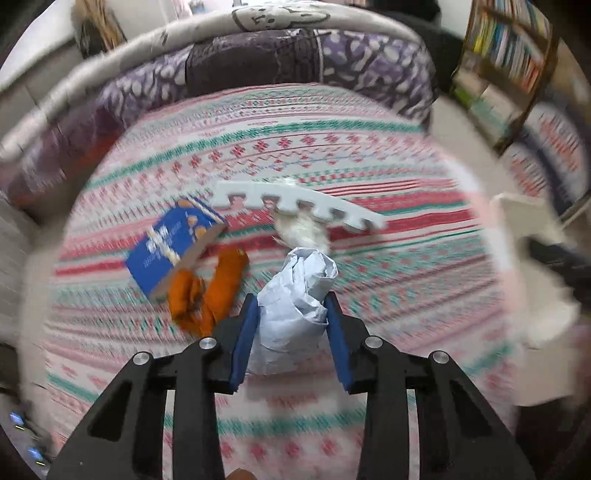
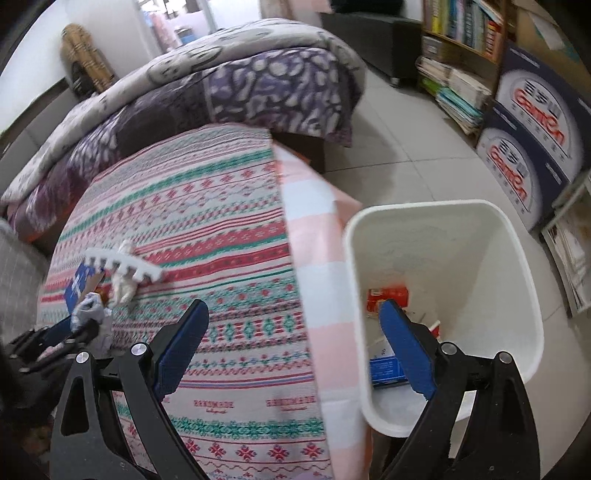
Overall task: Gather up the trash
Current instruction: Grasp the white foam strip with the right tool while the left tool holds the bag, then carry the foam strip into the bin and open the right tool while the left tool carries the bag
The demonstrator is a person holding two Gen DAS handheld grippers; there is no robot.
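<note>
Left hand-held gripper [image 1: 291, 317] clamped on crumpled paper ball [image 1: 295, 302]; right hand-held gripper [image 2: 293, 334] wide, empty.
Risked springy paper slipping out short of white bin [image 2: 517, 258], onto bed [image 2: 221, 236].

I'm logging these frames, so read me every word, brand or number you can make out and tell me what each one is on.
"Ganten", red lettering, on the upper stacked carton by the bookshelf.
"Ganten" again on the lower carton.
Small printed word on the patterned bedspread: too blurred to read.
White print on the blue box on the bed: blurred, unreadable.
Blue box in the white bin: print too small.
Book spines on the shelf: unreadable.
</note>
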